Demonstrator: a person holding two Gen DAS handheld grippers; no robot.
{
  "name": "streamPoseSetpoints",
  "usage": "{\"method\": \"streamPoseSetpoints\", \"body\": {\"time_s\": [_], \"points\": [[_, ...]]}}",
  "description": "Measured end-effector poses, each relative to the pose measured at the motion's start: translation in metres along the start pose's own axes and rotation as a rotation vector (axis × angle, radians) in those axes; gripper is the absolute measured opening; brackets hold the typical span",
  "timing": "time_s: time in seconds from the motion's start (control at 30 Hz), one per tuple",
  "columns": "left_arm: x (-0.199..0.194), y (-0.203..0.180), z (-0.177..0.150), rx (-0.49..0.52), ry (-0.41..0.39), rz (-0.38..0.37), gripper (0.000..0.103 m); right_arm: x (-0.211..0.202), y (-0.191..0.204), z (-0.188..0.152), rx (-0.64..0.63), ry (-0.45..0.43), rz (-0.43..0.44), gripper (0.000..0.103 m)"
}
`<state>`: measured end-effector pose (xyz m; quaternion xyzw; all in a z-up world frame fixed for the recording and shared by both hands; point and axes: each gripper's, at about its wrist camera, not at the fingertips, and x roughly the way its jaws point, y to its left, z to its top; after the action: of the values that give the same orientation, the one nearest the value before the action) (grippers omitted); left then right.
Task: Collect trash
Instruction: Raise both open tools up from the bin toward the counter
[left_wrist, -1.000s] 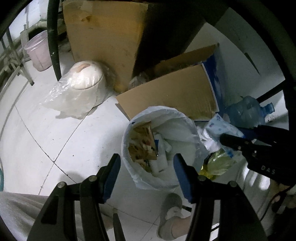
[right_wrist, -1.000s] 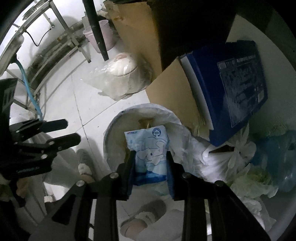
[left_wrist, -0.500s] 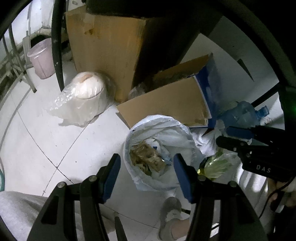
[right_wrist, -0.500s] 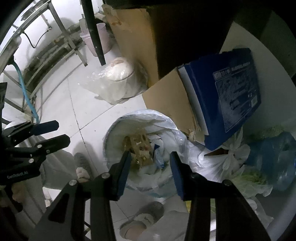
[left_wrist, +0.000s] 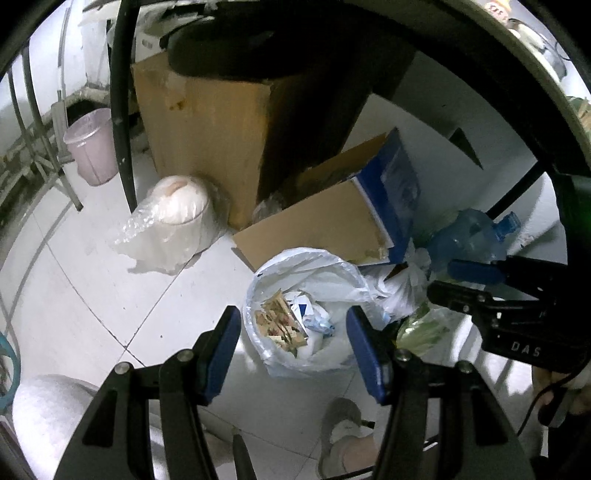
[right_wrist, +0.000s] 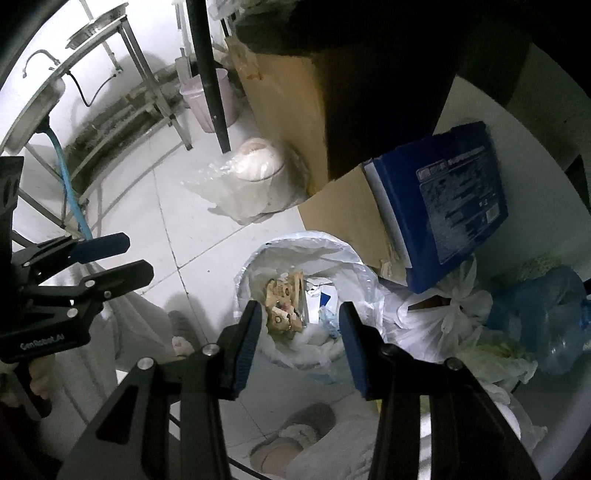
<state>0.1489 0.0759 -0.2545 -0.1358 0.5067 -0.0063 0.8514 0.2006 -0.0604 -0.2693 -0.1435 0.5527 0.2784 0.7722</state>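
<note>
Cluttered utility corner: tiled floor (left_wrist: 92, 295), cardboard boxes (left_wrist: 207, 122), steel sink stand (right_wrist: 147, 74).

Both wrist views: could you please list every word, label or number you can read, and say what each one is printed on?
"DAS": on the black body of the right gripper, seen in the left wrist view.
"GenRobot.AI": on the black body of the left gripper, seen in the right wrist view; small, so the reading is uncertain.
White label block on the blue box: blurred, unreadable.
Printed wrappers in the trash bag: too small to read.
</note>
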Motion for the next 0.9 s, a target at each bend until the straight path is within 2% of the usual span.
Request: {"method": "streamPoseSetpoints", "body": {"time_s": [0.63, 0.73, 0.8, 0.9], "points": [[-0.069, -0.048, 0.000, 0.077, -0.115, -0.002, 0.059, -0.096, -0.006, -0.024, 0.017, -0.147, -0.021, 0.041], [-0.079, -0.051, 0.003, 0.085, -0.139, 0.003, 0.059, -0.112, -0.007, -0.025, 0.023, -0.174, -0.025, 0.051], [-0.087, -0.053, 0.005, 0.089, -0.155, 0.006, 0.059, -0.120, -0.006, -0.026, 0.022, -0.187, -0.026, 0.053], [-0.100, -0.056, 0.006, 0.092, -0.186, 0.005, 0.066, -0.137, -0.005, -0.027, 0.019, -0.212, -0.033, 0.053]]}}
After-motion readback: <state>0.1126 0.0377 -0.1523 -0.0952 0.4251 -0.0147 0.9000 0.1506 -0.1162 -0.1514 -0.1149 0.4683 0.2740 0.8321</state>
